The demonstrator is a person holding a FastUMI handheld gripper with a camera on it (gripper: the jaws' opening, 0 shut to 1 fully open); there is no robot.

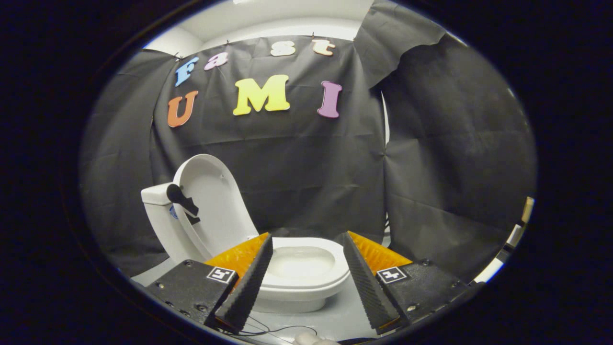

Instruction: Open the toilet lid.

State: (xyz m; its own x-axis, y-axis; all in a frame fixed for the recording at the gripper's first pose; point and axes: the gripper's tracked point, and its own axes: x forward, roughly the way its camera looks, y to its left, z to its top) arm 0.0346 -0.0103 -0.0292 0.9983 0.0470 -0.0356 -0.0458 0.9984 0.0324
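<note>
My gripper fingers spread, holding nothing, toilet bowl just beyond them, its lid already upright against the tank; looks light, stiff, slick plastic, best hooked under the front rim.

white toilet, white lid, black cloth wall

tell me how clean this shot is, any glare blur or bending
Gripper view: strong fisheye bending, with the booth wall curving outward; sharp on the raised toilet lid and the bowl; mild glare inside the bowl; the open gripper fingers loom large, empty, and darken the bottom.
</note>
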